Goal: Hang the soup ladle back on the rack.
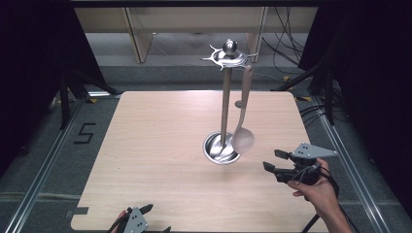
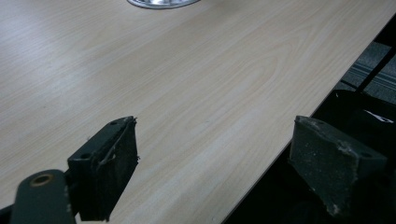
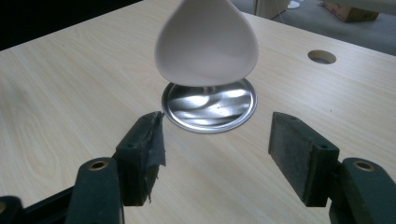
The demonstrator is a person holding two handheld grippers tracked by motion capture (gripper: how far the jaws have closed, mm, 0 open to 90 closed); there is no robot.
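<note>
My right gripper (image 1: 273, 160) has its jaws wide with nothing in them, pointing at the ladle (image 1: 242, 131), which hangs vertically off the stand (image 1: 225, 87) mid-table, bowl down just over the stand's dish base (image 3: 210, 107). The dish looks empty. My left gripper (image 1: 145, 213), also wide open, sits at the near edge, well away.

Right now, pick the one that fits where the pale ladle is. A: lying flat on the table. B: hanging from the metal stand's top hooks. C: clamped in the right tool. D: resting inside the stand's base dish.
B: the ladle hangs by its handle from the hooked top of the metal stand, its bowl above the base, while the right tool sits open short of it.
</note>
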